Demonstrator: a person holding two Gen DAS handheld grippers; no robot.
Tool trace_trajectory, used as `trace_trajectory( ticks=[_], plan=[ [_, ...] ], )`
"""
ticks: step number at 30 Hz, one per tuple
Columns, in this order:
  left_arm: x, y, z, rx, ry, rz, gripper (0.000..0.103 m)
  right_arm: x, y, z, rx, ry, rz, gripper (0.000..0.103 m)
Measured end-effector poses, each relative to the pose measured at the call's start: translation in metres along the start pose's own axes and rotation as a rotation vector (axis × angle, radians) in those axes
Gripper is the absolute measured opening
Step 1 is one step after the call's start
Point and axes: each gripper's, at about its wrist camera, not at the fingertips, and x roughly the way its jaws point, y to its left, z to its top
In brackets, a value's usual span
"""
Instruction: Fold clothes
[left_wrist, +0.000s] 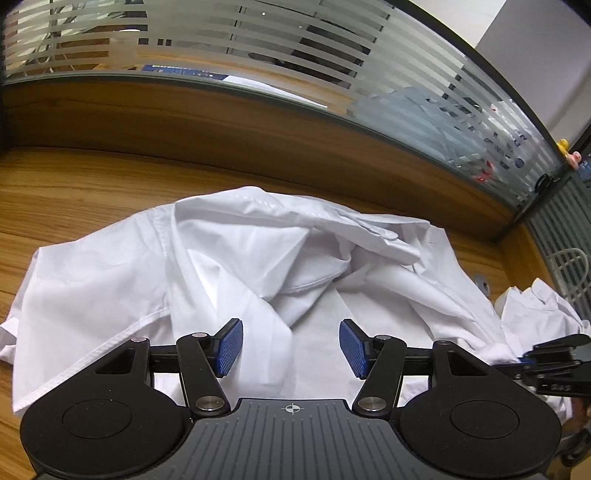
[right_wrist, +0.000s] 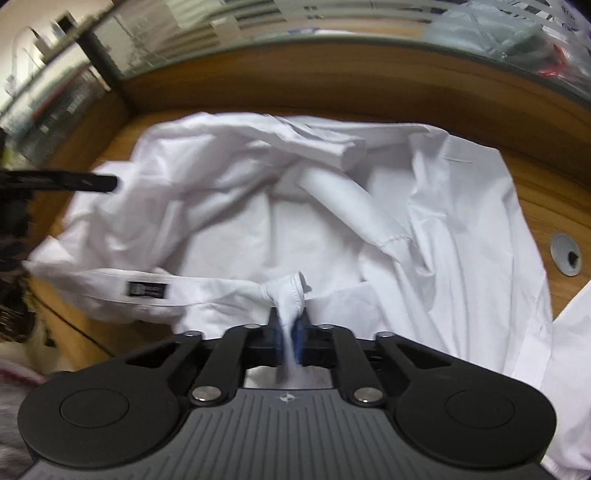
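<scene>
A crumpled white shirt lies spread on the wooden table. My left gripper hovers just above its middle, open, with nothing between the blue pads. In the right wrist view the same shirt fills the table, its collar band with a dark label stretching to the left. My right gripper is shut on a bunched end of that band, and cloth is pinched between its pads. The right gripper shows at the left view's right edge, and the left gripper at the right view's left edge.
A second white garment lies at the table's right end, near a white wire rack. A round cable grommet sits in the tabletop beside the shirt. A wooden ledge under striped frosted glass bounds the far side.
</scene>
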Motion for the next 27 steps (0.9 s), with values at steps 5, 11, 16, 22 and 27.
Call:
trace_trajectory(
  ticks=[5,11,16,22,27],
  plan=[
    [0.009,-0.017,0.000,0.045,0.024,-0.043,0.061,-0.038,0.020,-0.017,-0.049,0.013,0.082,0.006],
    [0.025,-0.046,-0.004,0.132,0.073,-0.113,0.061,-0.053,0.028,-0.067,-0.068,0.122,0.076,0.005],
    [0.039,-0.065,-0.013,0.207,0.133,-0.162,0.061,-0.036,0.018,-0.112,-0.005,0.177,0.019,0.005],
    [0.058,-0.084,-0.028,0.234,0.225,-0.237,0.061,-0.012,0.021,-0.145,0.009,0.212,-0.057,0.005],
    [0.087,-0.095,-0.041,0.148,0.329,-0.298,0.061,-0.032,0.023,-0.142,0.085,0.119,-0.052,0.016]
  ],
)
